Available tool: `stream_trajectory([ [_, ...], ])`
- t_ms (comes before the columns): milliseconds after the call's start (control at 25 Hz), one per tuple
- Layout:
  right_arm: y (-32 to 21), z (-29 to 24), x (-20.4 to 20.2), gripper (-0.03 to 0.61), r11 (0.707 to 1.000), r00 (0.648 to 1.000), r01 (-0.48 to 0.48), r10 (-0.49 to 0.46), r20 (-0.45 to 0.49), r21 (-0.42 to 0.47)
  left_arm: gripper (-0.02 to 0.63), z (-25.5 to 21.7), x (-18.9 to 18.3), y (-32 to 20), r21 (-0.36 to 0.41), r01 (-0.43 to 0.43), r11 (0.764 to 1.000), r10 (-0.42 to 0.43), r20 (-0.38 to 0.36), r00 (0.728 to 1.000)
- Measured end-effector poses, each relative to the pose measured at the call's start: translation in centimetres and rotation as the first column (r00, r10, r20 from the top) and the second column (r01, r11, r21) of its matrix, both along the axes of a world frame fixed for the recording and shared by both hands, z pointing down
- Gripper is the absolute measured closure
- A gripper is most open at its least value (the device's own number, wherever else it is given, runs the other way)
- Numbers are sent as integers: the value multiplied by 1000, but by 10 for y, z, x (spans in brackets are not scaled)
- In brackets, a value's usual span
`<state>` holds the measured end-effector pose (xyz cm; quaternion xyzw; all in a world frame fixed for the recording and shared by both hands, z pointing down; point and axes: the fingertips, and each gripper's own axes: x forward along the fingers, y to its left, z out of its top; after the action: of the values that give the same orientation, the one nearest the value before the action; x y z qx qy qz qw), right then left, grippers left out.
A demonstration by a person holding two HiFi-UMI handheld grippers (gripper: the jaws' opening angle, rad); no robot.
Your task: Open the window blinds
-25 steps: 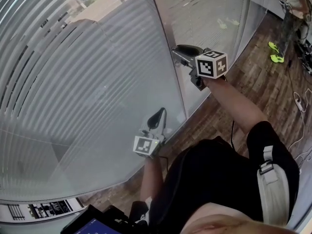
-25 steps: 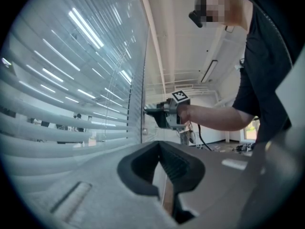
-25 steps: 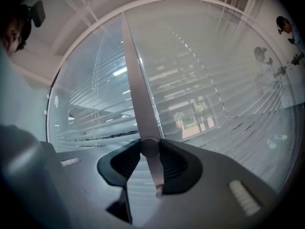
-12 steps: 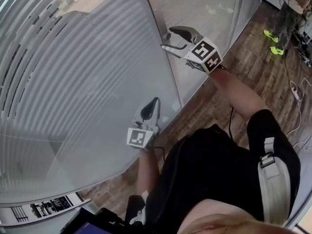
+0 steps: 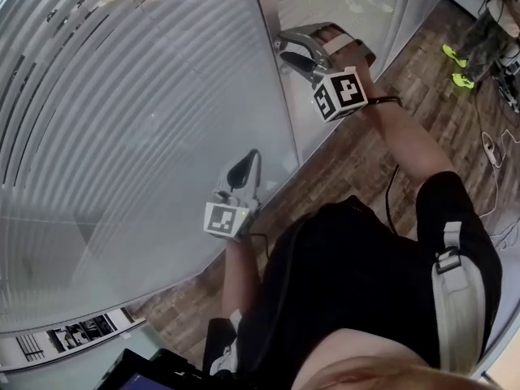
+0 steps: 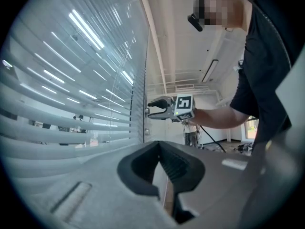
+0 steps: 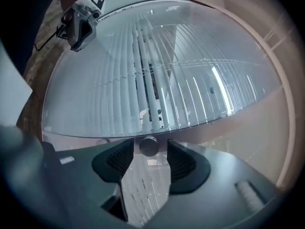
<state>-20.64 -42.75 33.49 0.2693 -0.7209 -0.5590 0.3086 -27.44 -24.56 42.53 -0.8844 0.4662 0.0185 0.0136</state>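
Window blinds: the window blinds (image 5: 122, 136) hang behind glass straight ahead of both hand-held grippers. Slivers of the outside show between some slats, but most of the sheet reads as a closed grey surface.

Knob: a small round knob (image 7: 149, 146) on the window frame (image 6: 144, 80) sits directly between the jaws of the right hand-held gripper (image 5: 281, 47). I judge it to be the slat control.

Right hand-held gripper: its jaws are spread around the knob with a thin gap on each side, so the pads are not pressing on it. The gripper points roughly level at the frame.

Just changed: the jaws have gone from half closed to wide and then eased in a little. The wrist has rolled over, so the marker cube (image 5: 339, 93), which sat on top a second ago, now hangs under the hand. The hand has barely left its place at the frame.

Meaning: this looks like a reset between twists, where the gripper lets go, rolls back and takes the knob again. The blinds are only partly open, so more turns probably remain.

Next move: the jaws need to close squarely on the knob before rolling, because it is small and smooth and could slip.

Left hand-held gripper: the left hand-held gripper (image 5: 248, 162) is below and to the left of the right one, near the glass. Its tips are pressed together with nothing between them, and it is idle.

Floor: a wooden floor (image 5: 357, 169) lies beneath both grippers.
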Motion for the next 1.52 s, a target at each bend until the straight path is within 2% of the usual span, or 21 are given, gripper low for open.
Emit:
stream_trajectory([
  [160,-1,-2,-1,373,1000,1000,-6,6,-17,19,611,-2,-2,2,-1,1,1000,-1,4,1000],
  [200,-2,-1,-1,392,1000,1000,-11,12,-23,24,611,-2,-2,3,-1,1,1000,-1,4,1000],
  [240,-2,-1,-1,445,999,1000,-17,18,-26,28,611,-2,-3,3,-1,2,1000,-2,3,1000],
  [360,-4,-2,-2,448,1000,1000,-28,28,-14,14,611,-2,-5,5,-2,4,1000,-4,1,1000],
  [520,-4,-5,-1,448,995,996,-22,30,80,-94,611,-2,-6,6,-2,6,1000,-6,0,1000],
  [680,-5,-6,1,448,978,980,-6,48,194,-210,611,0,-8,8,-6,5,1000,-5,1,1000],
  [800,-8,-9,3,448,941,943,41,75,325,-336,611,2,-8,9,-3,0,1000,0,5,1000],
  [960,-10,-12,5,448,893,886,93,128,446,-440,611,4,-5,9,-6,-12,1000,12,4,1000],
  [1120,-13,-10,6,448,820,796,182,201,571,-543,611,2,-3,6,0,-23,1000,23,1,1000],
  [1400,-21,-8,12,448,724,669,294,310,676,-623,611,3,-1,6,-5,-40,999,40,-4,999],
  [1520,-20,-8,12,448,712,648,311,326,688,-630,611,5,-2,8,-5,-42,999,42,-6,999],
])
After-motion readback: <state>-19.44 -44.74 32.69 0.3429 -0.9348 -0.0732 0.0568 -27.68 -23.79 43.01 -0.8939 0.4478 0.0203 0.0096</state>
